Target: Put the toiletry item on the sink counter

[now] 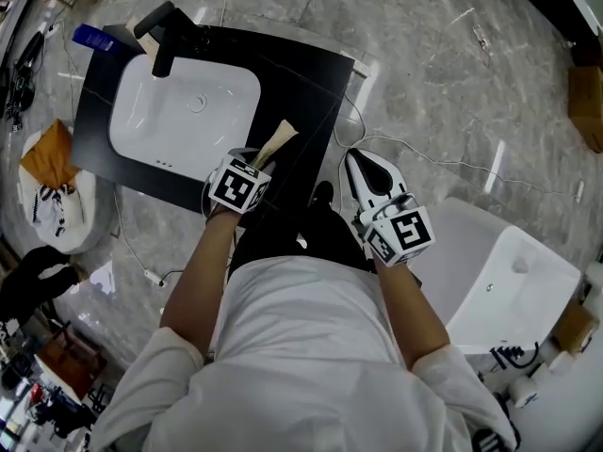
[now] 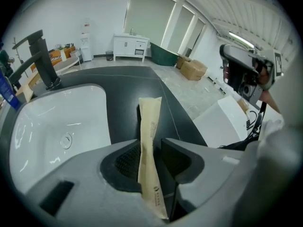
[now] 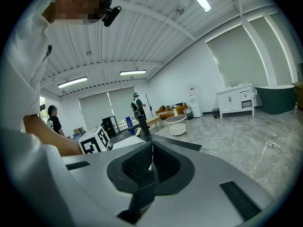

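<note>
A long tan paper packet (image 1: 274, 144) sticks out of my left gripper (image 1: 256, 158) over the black sink counter (image 1: 301, 73), just right of the white basin (image 1: 184, 111). In the left gripper view the packet (image 2: 149, 126) stands between the jaws of the left gripper (image 2: 150, 157). It leans on the left pad, and a gap shows at the right pad. Whether its far end touches the counter (image 2: 142, 82) I cannot tell. My right gripper (image 1: 358, 163) hangs off the counter's right side; in its own view the right gripper (image 3: 151, 150) has its jaws together and empty.
A black faucet (image 1: 165, 36) and a blue bottle (image 1: 91, 36) stand at the counter's far left. A white round table (image 1: 85, 217) with a brown bag is to the left. A white fixture (image 1: 499, 281) sits right of me, and cables run across the floor.
</note>
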Tool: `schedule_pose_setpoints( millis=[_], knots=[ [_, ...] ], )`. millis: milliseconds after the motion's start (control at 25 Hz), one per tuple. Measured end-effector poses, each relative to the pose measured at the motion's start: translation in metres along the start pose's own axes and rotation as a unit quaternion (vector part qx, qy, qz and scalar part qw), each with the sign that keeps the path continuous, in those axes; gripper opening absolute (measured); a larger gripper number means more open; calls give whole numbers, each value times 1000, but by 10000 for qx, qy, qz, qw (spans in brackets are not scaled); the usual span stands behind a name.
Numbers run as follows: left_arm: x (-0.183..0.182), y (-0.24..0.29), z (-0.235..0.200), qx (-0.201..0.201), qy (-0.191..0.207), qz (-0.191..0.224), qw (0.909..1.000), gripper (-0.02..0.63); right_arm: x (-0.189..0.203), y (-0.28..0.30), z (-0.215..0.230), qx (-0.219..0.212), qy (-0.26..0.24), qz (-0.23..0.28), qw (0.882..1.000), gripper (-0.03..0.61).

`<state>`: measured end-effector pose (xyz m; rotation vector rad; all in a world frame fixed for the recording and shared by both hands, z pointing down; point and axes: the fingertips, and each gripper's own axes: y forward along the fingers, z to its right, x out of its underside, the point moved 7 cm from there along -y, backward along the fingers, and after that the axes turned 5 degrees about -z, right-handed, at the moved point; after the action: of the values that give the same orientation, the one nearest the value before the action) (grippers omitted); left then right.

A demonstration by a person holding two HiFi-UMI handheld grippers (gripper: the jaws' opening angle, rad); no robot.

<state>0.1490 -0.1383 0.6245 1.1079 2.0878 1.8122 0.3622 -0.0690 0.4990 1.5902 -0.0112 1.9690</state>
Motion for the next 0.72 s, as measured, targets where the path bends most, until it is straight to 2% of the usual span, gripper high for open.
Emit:
schedule_pose_setpoints(
  millis=[320, 520, 720],
  knots=[
    [-8, -33, -9, -204, 91, 385, 9990, 140, -9, 8, -6, -68, -101, 50, 9999, 15],
    [-22, -78, -12, -313, 104, 1024, 9942, 140, -20, 13, -14, -128, -209, 143, 9996, 15],
    [-30, -123, -11, -343, 4, 1718, 9845, 140, -36, 15, -24, -227, -399, 231, 9987, 15]
  ],
)
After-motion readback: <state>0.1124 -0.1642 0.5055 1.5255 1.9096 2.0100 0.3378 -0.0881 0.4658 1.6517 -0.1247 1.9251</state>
